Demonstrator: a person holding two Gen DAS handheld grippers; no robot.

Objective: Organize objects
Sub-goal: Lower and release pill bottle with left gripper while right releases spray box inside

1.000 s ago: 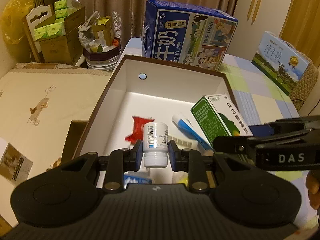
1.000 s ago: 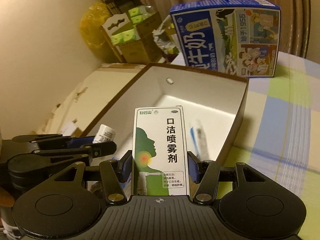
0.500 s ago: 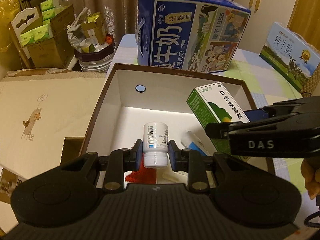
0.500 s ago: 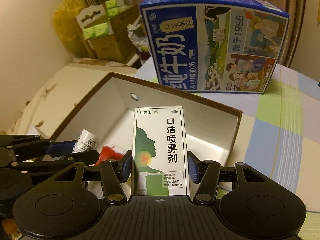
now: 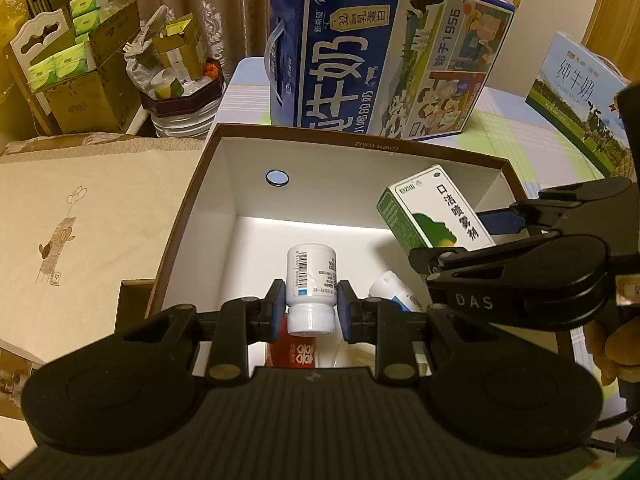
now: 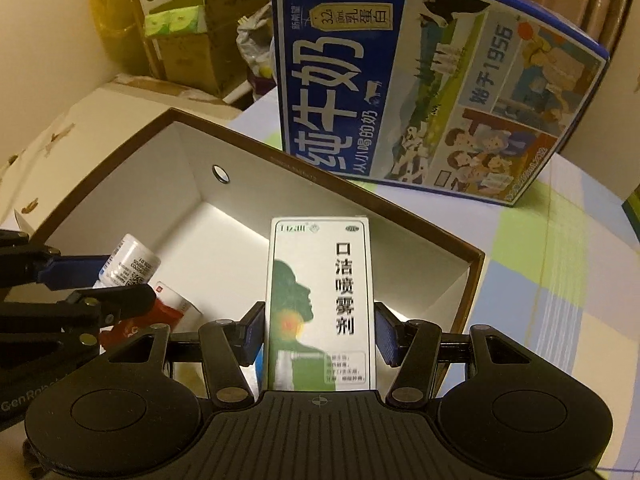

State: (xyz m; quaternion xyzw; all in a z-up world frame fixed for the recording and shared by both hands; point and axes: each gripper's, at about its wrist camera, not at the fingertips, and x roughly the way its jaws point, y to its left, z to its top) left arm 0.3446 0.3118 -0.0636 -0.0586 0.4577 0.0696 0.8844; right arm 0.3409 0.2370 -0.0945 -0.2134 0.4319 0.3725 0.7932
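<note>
Box [image 5: 224,184]: open, on worktop, holding packets. Spray carton [image 6: 320,304]: pinched by right gripper [image 6: 318,340] above box. Pill bottle [image 5: 311,280]: pinched by left gripper [image 5: 310,312] alongside. Risk: crowded grippers may collide during release.

Readable on the far blue milk carton [image 6: 420,92]: "纯牛奶", "始于1956", "3.2". On the white-and-green spray box [image 6: 320,304]: "口洁喷雾剂". On the brown storage box rim [image 5: 376,147]: "ZYW34.5x25x12". On the right gripper [image 5: 480,256] body: "DAS". On the left gripper [image 6: 120,280] body: "GenRob", cut off. On the pale carton [image 5: 576,100] far right: "纯牛奶", "PURE MILK". Barcode on the white pill bottle [image 5: 311,276], digits illegible.
</note>
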